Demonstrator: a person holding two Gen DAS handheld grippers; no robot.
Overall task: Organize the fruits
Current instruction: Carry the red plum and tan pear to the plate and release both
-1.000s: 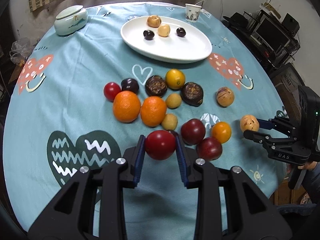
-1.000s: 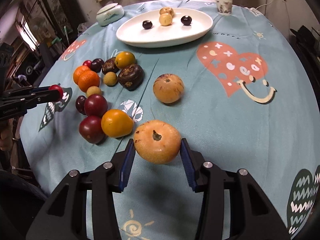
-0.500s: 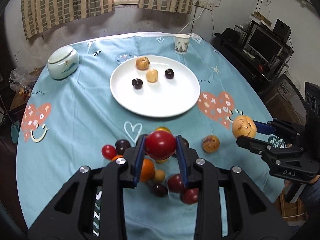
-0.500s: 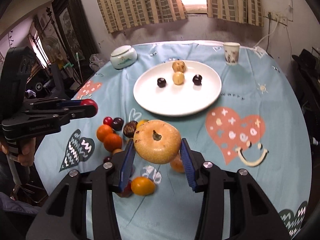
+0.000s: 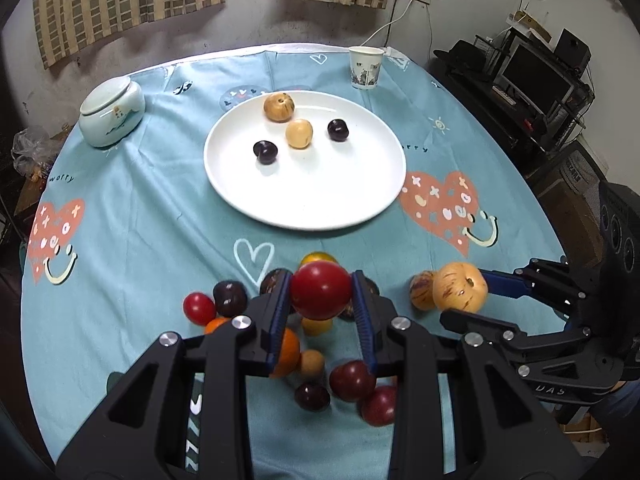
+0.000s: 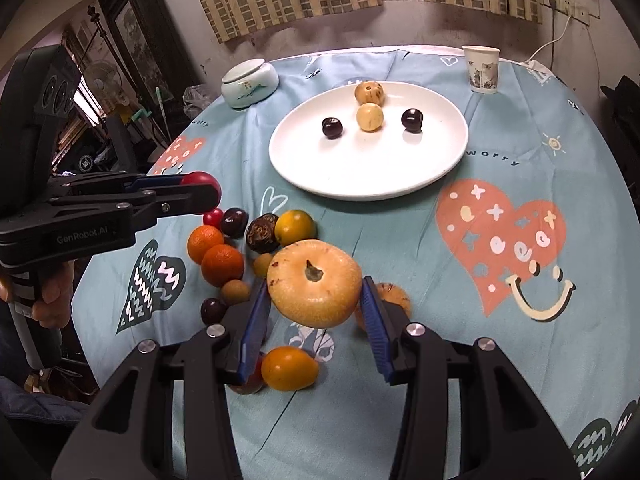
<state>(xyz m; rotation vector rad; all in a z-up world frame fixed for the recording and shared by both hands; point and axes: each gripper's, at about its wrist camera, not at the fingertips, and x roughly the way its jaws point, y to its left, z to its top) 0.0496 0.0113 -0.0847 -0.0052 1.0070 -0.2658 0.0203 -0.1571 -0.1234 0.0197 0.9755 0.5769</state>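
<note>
A round table with a blue cloth point(image 5: 132, 216) stood near curtains point(image 5: 120, 4). The left gripper point(image 5: 320, 300) squeezed a red fruit point(image 5: 320, 295), the right gripper point(image 6: 316, 300) a tan fruit point(image 6: 314, 283). Both had risen above the pile toward the white plate point(image 5: 320, 204).

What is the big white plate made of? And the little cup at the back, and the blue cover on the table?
The plate looks like glazed ceramic: smooth, white, shiny, with a soft glare. The cup seems to be paper: thin rolled rim, matte printed sides. The table cover looks like soft woven cloth: matte, with gentle wrinkles and printed hearts.
</note>
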